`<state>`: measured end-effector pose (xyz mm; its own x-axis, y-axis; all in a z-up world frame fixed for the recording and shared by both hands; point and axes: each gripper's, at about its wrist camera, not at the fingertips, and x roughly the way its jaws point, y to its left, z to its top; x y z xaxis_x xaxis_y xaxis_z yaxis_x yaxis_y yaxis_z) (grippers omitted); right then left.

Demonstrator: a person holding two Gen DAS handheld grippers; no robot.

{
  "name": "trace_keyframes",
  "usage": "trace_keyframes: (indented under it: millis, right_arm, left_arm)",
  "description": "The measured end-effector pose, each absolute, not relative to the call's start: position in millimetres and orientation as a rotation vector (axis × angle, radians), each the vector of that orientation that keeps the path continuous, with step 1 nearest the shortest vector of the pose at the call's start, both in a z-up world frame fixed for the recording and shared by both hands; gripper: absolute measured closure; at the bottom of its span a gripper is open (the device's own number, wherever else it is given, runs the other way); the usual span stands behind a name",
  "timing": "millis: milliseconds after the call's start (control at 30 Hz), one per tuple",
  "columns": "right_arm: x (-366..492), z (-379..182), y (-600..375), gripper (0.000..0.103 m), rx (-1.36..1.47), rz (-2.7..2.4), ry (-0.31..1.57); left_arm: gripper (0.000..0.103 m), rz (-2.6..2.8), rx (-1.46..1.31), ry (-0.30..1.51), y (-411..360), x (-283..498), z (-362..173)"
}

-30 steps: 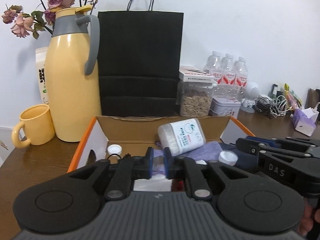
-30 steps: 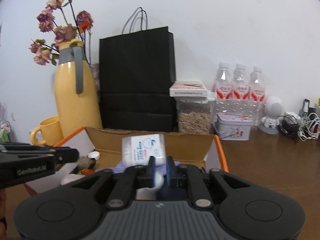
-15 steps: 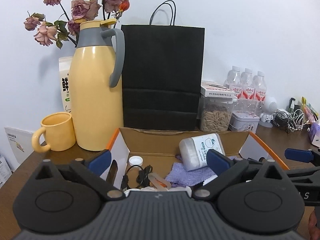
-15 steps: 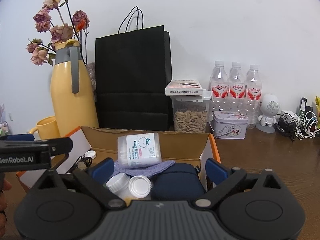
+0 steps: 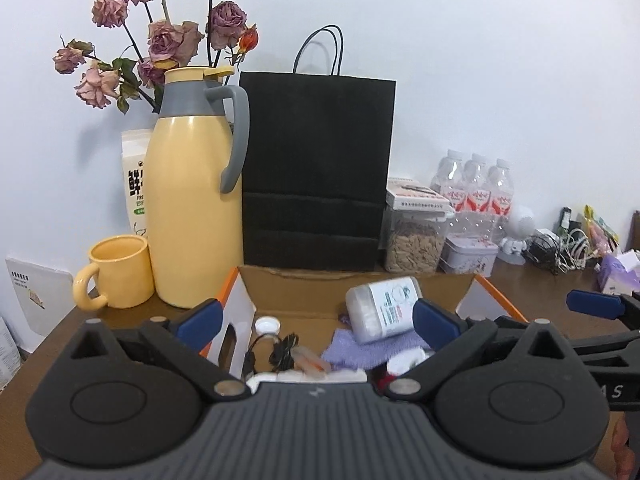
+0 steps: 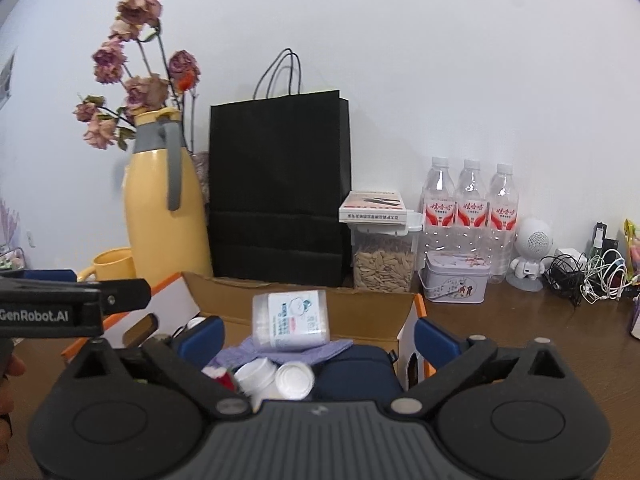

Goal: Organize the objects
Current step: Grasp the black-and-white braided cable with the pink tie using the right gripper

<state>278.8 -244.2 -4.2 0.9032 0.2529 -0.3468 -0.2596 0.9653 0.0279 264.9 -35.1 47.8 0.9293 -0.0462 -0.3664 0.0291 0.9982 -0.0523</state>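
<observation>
Cotton-swab tub (image 5: 383, 309), a clear plastic one with a white label, lay on its side inside the open cardboard box (image 5: 288, 295) on the brown bench (image 6: 520, 336), resting on a crumpled lilac cloth (image 5: 360, 350) toward the box's back wall. Around it in the box were a dark blue pouch (image 6: 360, 368), two white bottle caps (image 6: 294, 378) lying together at the front, another small white cap (image 5: 267, 325) near the left wall, and a tangle of black cable (image 5: 282, 350). The left tongs (image 5: 316, 322) stood spread wide above the near edge of the box, blue pads apart, with nothing pinched between them. The right tongs (image 6: 318, 334) were spread too, their jaws opening, and they gripped nothing; the tub and caps only showed in the gap beyond the pads. Each tool appeared at the edge of the other's view, so the two hung side by side. Behind the box stood a yellow jug (image 5: 192, 216) with a grey handle, dried roses (image 5: 160, 40) rising behind it, a yellow mug (image 5: 116, 272) just beside it, and a black paper bag (image 5: 316, 172). Further right were a jar of seeds (image 6: 384, 256), a small tin (image 6: 456, 278), three water bottles (image 6: 470, 208) and loose white and black cords (image 6: 588, 276).
</observation>
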Motion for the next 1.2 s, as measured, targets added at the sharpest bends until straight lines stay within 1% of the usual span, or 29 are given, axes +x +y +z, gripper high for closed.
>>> trace_keyframes:
  millis: [300,633,933,1067,1133,1167,1200]
  right_arm:
    - [231.3,-18.5,-253.0,0.0,-0.077,0.299,0.439]
    - [171.3,-52.3,-264.1,0.0,-0.09,0.342,0.56]
    - [157.4,-78.8,-251.1,0.0,-0.096,0.39,0.674]
    - [158.7,-86.5,-245.4,0.0,-0.125,0.381,0.692]
    - [160.7,-88.3,-243.2,0.003,-0.145,0.377,0.696]
    - [161.2,-88.9,-241.6,0.011,-0.164,0.372,0.691]
    - [161.1,-88.8,-242.2,0.012,-0.161,0.383,0.689]
  left_arm:
    - [0.0,-0.039,-0.022,0.457,-13.6,225.6,38.0]
    - [0.0,-0.047,0.007,0.523,3.3,181.7,24.2]
    - [0.0,-0.069,0.012,0.558,5.7,158.7,12.0]
    - [0.0,-0.08,0.012,0.575,6.1,153.0,5.8]
    - [0.0,-0.088,0.014,0.586,5.2,151.1,2.1]
    - [0.0,-0.093,0.015,0.592,4.6,150.2,0.2]
    - [0.0,-0.098,0.016,0.597,4.0,149.5,-1.4]
